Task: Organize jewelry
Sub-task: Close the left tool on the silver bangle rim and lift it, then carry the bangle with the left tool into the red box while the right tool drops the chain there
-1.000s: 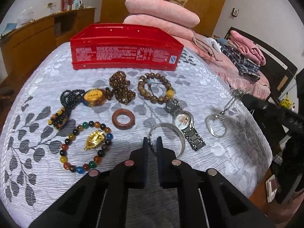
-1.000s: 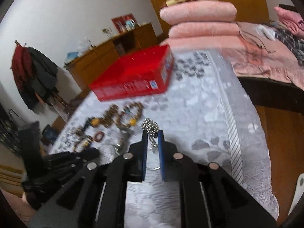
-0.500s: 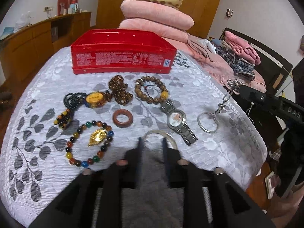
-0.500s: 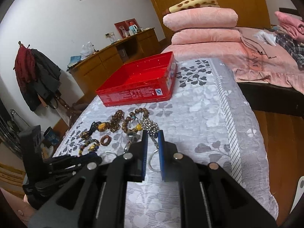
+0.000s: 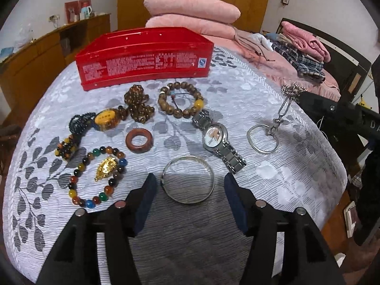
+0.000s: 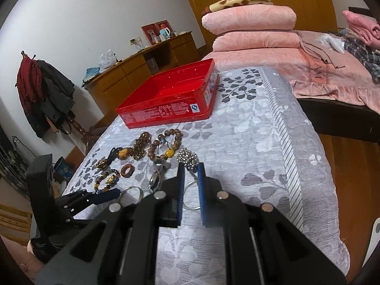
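Note:
Jewelry lies on a grey leaf-patterned bedspread in front of a red tin box [image 5: 144, 57]. In the left wrist view, my left gripper [image 5: 188, 185] is open, its fingers on either side of a silver bangle [image 5: 188, 181] lying flat. Beyond it lie a silver watch [image 5: 217, 140], a brown ring [image 5: 139, 140], a multicoloured bead bracelet [image 5: 95, 178] and wooden bead bracelets [image 5: 181, 99]. My right gripper [image 6: 190, 168] is shut on a sparkly ball keychain [image 6: 188, 158]; its chain and ring [image 5: 262, 137] hang down to the cloth.
Stacked pink quilts [image 5: 190, 11] sit behind the red box [image 6: 171, 99]. A pink bed with folded clothes [image 5: 301, 47] is to the right. A wooden cabinet [image 6: 142, 66] runs along the wall at left. The bedspread's edge drops off at right [image 6: 327, 166].
My left gripper has opened and let go of the silver bangle, which now lies flat between the fingers. My right gripper has lifted the keychain slightly.

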Available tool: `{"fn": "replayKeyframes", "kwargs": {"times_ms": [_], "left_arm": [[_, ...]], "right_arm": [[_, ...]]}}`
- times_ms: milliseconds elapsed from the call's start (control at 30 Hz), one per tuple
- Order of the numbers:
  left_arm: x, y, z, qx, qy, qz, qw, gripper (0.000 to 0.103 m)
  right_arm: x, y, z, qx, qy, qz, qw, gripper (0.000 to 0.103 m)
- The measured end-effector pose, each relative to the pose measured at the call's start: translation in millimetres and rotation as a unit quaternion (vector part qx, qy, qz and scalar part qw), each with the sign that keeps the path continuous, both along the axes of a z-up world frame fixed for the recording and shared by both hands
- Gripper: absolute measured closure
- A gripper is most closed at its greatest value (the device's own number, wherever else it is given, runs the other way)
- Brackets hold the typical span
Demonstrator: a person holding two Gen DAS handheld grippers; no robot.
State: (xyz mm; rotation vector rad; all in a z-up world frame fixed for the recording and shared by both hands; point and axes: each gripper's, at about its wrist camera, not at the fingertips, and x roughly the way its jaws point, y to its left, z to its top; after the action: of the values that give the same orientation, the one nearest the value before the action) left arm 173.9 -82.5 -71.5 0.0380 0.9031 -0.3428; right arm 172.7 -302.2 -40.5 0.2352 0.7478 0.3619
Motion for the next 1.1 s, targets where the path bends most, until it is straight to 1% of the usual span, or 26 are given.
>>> {"fn": "replayKeyframes", "kwargs": {"times_ms": [100, 167, 333, 500, 833, 1100], "left_arm": [[-2, -1, 1, 0.003, -0.004, 0.0, 1.0, 0.044], [-2, 0, 1, 0.011, -0.011, 0.005, 0.9999, 0.055], [-3, 9, 4, -0.013, -0.012, 0.011, 0.9998, 0.055], [-3, 22, 24, -0.027, -0.04, 0.025, 0.9985, 0.055], [25, 31, 57, -0.038, -0.084, 0.039, 0.995, 0.055], [57, 36, 77, -0.046, -0.107, 0.047, 0.9921, 0.055]], "right_arm": [[1, 4, -3, 0.0, 0.004, 0.003, 1.0, 0.093], [2, 7, -4, -0.001, 0.006, 0.005, 1.0, 0.093], [2, 13, -3, -0.005, 0.008, 0.01, 1.0, 0.093], [6, 19, -1, -0.023, 0.011, 0.007, 1.0, 0.093], [23, 40, 15, -0.05, -0.005, 0.024, 0.998, 0.093], [58, 52, 32, -0.068, -0.021, 0.029, 0.997, 0.093]]}}
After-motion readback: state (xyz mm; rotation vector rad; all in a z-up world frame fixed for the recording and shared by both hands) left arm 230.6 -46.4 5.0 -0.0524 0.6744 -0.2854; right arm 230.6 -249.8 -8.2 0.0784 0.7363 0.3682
